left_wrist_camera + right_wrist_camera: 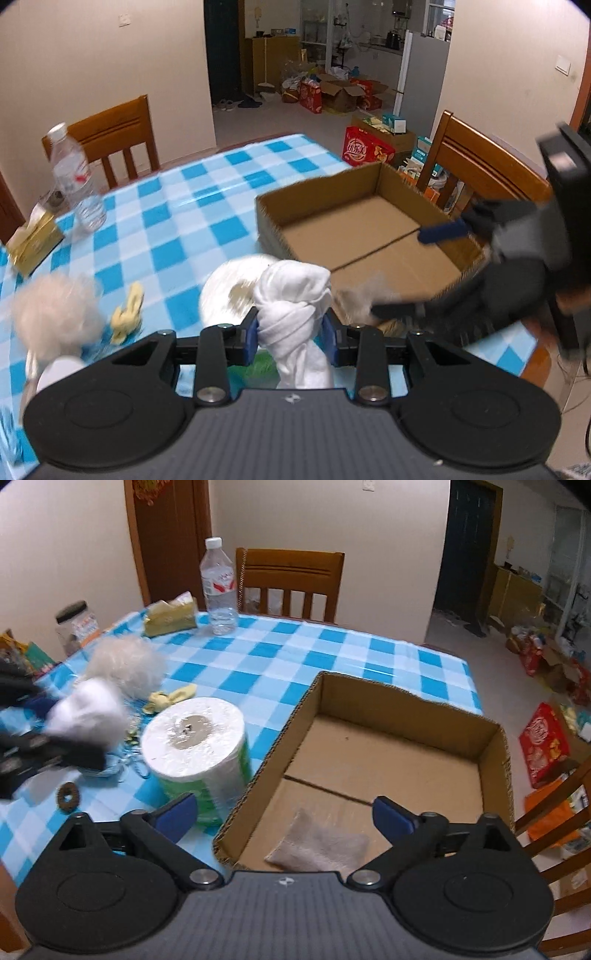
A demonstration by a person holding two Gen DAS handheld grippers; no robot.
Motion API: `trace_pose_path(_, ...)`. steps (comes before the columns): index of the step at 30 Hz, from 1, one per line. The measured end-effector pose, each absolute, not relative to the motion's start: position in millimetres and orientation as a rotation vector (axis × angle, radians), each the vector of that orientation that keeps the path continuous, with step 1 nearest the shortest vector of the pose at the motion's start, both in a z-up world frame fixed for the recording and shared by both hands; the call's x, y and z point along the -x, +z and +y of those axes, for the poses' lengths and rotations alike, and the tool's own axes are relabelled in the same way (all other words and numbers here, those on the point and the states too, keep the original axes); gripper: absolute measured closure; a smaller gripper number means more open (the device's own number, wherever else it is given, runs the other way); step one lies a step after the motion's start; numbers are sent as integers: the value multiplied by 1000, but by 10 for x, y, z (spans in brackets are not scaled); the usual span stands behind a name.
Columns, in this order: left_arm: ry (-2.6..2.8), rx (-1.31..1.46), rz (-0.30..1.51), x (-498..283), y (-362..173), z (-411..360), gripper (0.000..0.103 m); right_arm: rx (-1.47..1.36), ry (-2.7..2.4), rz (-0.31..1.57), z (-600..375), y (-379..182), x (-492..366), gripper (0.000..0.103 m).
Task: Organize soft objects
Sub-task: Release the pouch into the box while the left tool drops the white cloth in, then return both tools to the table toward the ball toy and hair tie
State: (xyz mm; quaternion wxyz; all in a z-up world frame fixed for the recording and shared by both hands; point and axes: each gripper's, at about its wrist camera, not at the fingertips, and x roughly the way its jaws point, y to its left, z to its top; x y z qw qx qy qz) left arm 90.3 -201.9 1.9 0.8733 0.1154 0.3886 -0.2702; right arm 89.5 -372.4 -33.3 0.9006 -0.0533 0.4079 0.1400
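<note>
My left gripper point(291, 332) is shut on a white knotted cloth point(293, 295) and holds it above the checked table, close to the near-left corner of an open cardboard box point(325, 188). The right wrist view shows that cloth point(86, 716) blurred at the left. My right gripper point(284, 812) stands wide open over the near part of the box point(406, 701), nothing between its fingers. Below it a grey-brown furry pouch point(317, 845) lies on the box floor. A wrapped toilet paper roll point(194, 734) stands just left of the box.
On the blue checked tablecloth point(295, 657) lie a fluffy white ball point(125, 664), a yellow knotted rag point(166, 699) and a brown ring point(68, 796). A water bottle point(218, 587), a tissue pack point(170, 614) and a jar point(74, 626) stand at the far side. Wooden chairs point(291, 583) flank the table.
</note>
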Motion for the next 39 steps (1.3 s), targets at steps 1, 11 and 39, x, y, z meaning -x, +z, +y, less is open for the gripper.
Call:
trace_pose_path(1, -571, -239, 812, -956, 23, -2102, 70, 96, 297, 842, -3745, -332, -857, 0)
trace_pose_path(11, -627, -229, 786, -1421, -74, -2820, 50, 79, 241, 808, -3885, -269, -570, 0)
trace_pose_path(39, -386, -108, 772, -733, -334, -1948, 1, 122, 206, 837, -3775, -378, -379, 0)
